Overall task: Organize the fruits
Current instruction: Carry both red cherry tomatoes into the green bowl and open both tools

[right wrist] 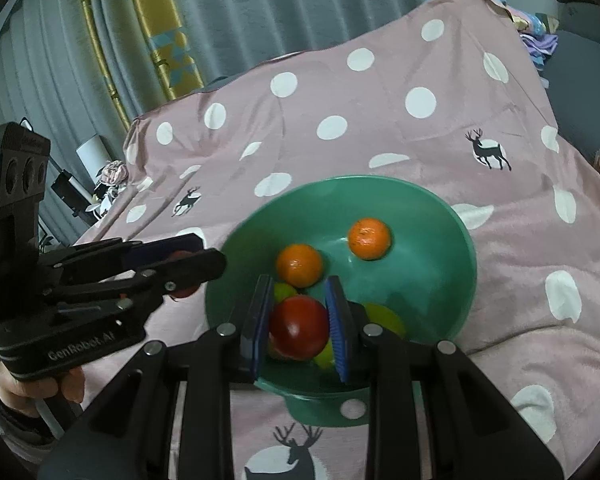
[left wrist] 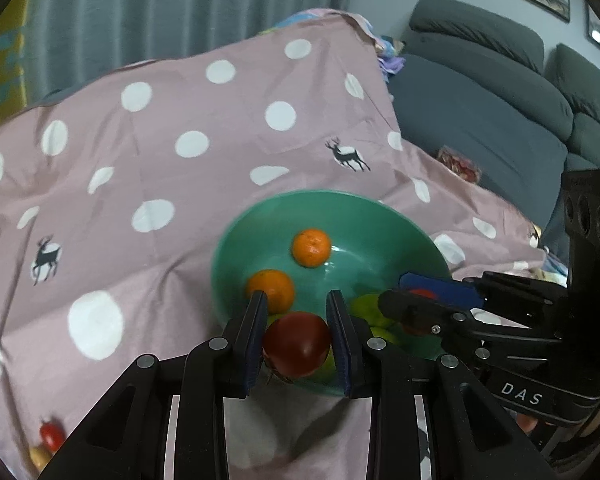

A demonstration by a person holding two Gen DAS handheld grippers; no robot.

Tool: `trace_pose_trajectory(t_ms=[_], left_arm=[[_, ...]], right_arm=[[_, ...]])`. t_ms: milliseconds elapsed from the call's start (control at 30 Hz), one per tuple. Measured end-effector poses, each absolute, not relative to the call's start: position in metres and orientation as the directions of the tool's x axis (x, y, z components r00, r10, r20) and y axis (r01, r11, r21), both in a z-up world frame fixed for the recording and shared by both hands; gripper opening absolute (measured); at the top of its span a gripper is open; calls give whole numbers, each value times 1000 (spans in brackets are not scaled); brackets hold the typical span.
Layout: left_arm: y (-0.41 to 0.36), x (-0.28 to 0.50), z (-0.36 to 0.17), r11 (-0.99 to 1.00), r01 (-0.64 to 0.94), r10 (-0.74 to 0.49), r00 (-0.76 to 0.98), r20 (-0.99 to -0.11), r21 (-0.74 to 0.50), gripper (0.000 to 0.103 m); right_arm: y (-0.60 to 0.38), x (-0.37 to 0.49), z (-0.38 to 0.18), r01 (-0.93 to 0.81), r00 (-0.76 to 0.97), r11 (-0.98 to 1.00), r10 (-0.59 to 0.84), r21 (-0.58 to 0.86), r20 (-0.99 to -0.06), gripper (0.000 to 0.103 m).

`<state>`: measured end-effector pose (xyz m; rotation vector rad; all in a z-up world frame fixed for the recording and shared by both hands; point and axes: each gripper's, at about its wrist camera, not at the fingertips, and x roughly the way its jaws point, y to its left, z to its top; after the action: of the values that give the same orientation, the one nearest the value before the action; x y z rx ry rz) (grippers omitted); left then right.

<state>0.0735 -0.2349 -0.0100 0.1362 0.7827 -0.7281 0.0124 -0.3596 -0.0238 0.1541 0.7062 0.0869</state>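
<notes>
A red fruit [left wrist: 296, 344] is clamped in the left gripper [left wrist: 298, 334] at the green bowl's [left wrist: 236, 240] near rim; another red fruit [right wrist: 299, 327] is clamped in the right gripper [right wrist: 299, 320] over the bowl, where two oranges [right wrist: 369, 239] lie

Bowl [right wrist: 440, 216] far half free; oranges [right wrist: 300, 265] left.

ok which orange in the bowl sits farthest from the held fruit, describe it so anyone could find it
Start at the green bowl on the pink polka-dot cloth. Two round oranges lie inside; it is the far orange, alone on bare green, while the near orange sits beside the yellow-green fruit.
</notes>
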Motion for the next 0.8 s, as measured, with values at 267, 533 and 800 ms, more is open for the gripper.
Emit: trace_pose_trajectory(t_ms=[267, 533, 800], left_arm=[[-249, 80, -22, 751, 648, -525, 466, -713, -129, 31], [-253, 81, -22, 761, 639, -513, 482, -710, -116, 31], [-246, 76, -11, 793, 604, -477, 533, -699, -81, 49]], right_arm=[[-370, 18, -32, -10, 748, 985, 122, 173, -652, 28], [-376, 20, -36, 19, 745, 982, 112, 188, -658, 30], [-379, 13, -28, 29, 764, 977, 115, 213, -634, 40]])
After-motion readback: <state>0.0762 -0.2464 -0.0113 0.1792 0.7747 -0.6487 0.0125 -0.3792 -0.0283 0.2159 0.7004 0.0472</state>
